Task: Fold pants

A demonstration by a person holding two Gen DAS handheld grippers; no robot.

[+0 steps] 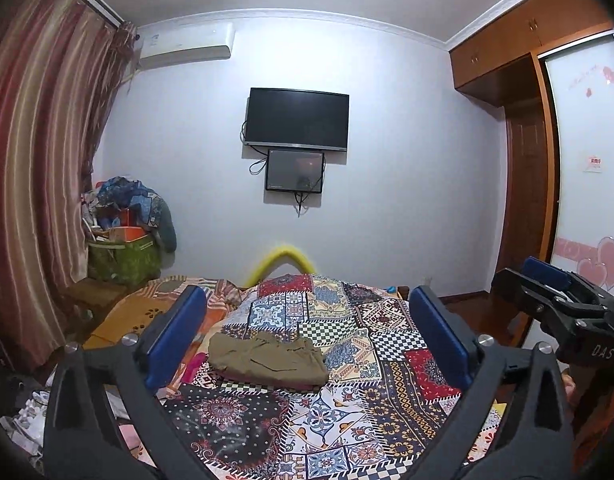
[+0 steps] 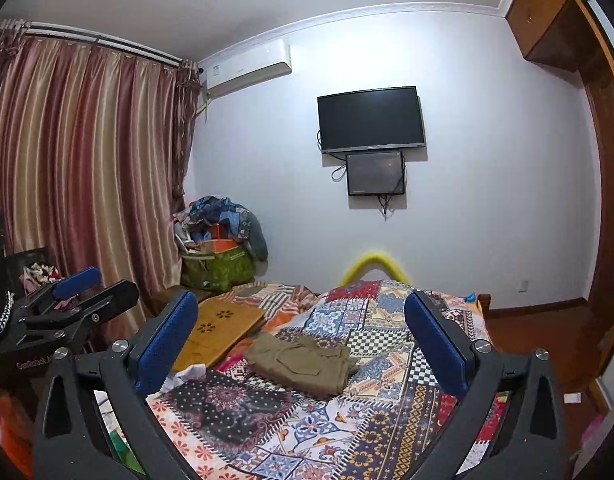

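Note:
Olive-green pants lie folded into a compact bundle on the patterned patchwork bedspread. They also show in the right wrist view. My left gripper is open and empty, held above the bed on the near side of the pants, which show between its blue pads. My right gripper is open and empty, likewise raised short of the pants. It also shows at the right edge of the left wrist view. The left gripper shows at the left of the right wrist view.
A wooden lap tray lies on the bed left of the pants. A yellow foam arch stands at the bed's far end. A green bag heaped with clothes sits by the curtain. A wardrobe stands at right.

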